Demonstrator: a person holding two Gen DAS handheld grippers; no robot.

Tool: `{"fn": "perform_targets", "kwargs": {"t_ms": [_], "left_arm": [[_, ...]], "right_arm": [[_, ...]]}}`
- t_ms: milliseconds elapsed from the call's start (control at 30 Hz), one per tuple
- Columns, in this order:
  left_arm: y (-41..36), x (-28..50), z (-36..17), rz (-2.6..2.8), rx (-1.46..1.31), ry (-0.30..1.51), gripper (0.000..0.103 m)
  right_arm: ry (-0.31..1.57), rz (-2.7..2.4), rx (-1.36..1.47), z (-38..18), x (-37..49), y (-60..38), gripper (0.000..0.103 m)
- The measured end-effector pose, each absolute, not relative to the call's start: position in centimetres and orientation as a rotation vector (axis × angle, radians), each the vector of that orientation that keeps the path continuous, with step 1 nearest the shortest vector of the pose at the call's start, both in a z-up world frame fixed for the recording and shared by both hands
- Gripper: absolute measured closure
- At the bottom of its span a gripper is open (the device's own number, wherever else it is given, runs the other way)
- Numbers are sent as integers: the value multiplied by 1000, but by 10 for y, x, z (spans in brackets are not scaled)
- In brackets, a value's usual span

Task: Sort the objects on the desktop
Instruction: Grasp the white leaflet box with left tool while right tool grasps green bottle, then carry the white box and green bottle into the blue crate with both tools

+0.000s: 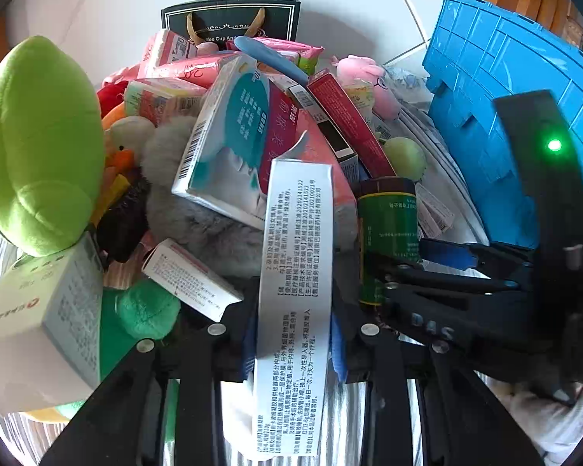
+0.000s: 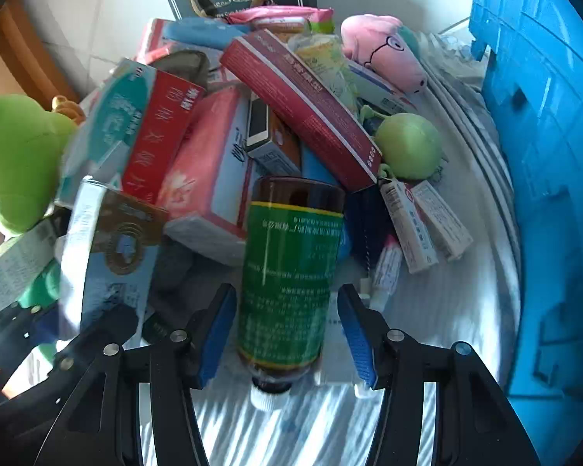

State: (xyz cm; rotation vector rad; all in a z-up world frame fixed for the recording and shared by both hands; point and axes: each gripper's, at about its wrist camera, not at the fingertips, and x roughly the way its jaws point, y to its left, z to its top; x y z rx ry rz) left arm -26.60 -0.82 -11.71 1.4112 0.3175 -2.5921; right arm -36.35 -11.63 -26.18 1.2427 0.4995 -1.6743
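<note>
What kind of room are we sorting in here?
Likely a home room, on a striped cloth: plush toys and medicine boxes heaped together, a blue crate beside them, pale floor tiles behind.

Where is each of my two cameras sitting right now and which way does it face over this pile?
Left wrist: rides the left gripper, looking down its fingers at the pile; a white printed box is clamped between its pads, and the right gripper shows at right.
Right wrist: rides the right gripper, looking down at a brown bottle with a green label lying between its blue pads; gaps show on both sides.
Shared: the bottle, blue crate, pink plush and green plush.
</note>
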Motion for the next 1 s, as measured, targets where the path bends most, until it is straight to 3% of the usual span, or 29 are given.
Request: {"fn": "perform_targets", "kwargs": {"t_ms": [267, 633, 1000], "left_arm": [[-8, -267, -97, -2620, 1348, 338, 74], [1, -272, 26, -2778, 993, 233, 74], [76, -308, 141, -2981, 814, 84, 74]], "right_arm": [[483, -1663, 1180, -246, -363, -116, 50], [356, -1837, 830, -79, -365, -83, 51], [233, -2013, 631, 61, -418, -18, 51]]}}
